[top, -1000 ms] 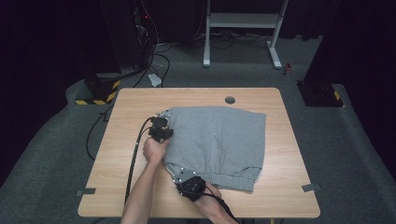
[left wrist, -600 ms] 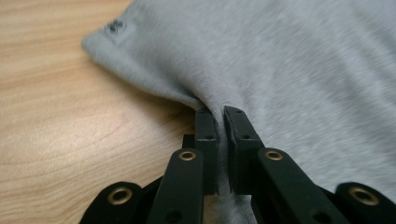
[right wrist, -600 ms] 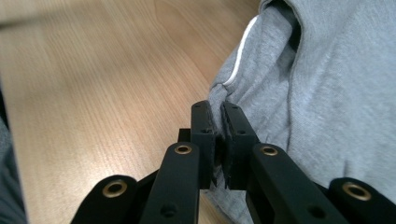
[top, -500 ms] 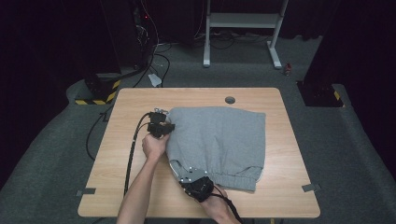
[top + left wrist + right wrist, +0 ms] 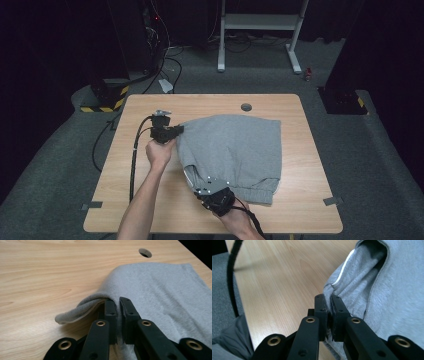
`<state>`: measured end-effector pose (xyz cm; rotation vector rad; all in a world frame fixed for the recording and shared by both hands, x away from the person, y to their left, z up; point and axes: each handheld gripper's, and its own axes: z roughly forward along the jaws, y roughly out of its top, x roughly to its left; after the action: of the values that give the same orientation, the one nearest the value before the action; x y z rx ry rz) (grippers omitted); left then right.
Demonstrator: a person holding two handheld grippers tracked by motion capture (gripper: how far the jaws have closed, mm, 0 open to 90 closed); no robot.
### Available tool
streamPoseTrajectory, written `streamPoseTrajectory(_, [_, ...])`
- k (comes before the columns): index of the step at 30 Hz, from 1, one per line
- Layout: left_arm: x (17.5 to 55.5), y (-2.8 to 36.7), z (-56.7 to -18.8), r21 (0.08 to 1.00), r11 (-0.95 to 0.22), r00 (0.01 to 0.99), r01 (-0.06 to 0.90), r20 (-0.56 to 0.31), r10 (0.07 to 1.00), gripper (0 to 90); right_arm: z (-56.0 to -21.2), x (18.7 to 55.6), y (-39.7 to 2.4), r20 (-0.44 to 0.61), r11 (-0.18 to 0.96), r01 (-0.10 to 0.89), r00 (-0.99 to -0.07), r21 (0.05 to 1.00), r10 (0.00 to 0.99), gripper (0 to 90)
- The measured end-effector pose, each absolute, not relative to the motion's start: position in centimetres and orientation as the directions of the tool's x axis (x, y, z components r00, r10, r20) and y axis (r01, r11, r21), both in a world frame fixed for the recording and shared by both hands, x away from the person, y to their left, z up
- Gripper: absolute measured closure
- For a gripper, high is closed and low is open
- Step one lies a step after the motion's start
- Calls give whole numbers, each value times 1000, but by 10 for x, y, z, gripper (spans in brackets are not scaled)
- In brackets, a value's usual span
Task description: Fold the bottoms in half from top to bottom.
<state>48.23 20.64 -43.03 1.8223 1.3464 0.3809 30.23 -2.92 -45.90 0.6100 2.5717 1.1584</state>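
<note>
High view: grey sweat garment, folded, lay on the wooden table, centre to right, its long axis running near to far. Left gripper stood at the garment's far-left corner; right gripper at its near-left corner. Both sat on the left edge, so the cloth lay wholly to the right of the jaws.

Left gripper view: left gripper jaws pressed together on a raised fold of grey fleece; the edge curled off the tabletop. A cable hole lay far right.

Right gripper view: right gripper jaws pinched a bunched hem, probably the waistband, with a white cord showing; a black cable ran at left.
</note>
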Motion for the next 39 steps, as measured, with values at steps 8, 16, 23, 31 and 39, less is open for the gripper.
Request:
streamPoseTrajectory(8, [464,241,-398,771,-58,347,634,-217,912,852,-431,301,-16,-37,571,226,-910,789,413,852])
streamPoseTrajectory(16, [460,240,-361,800,-119,378,589,-142,915,851,-411,302,-22,-17,487,203,-912,850,410,851])
streamPoseTrajectory(23, [473,206,-362,812,-148,430,564,-136,892,850,-419,305,-40,-4,464,230,-893,855,450,851])
streamPoseTrajectory(31, [480,174,-356,831,-178,476,528,-116,872,849,-423,304,-64,-17,439,233,-869,868,495,851])
streamPoseTrajectory(39, [487,137,-364,846,-211,523,490,-91,848,848,-437,302,-93,10,399,272,-836,876,549,851])
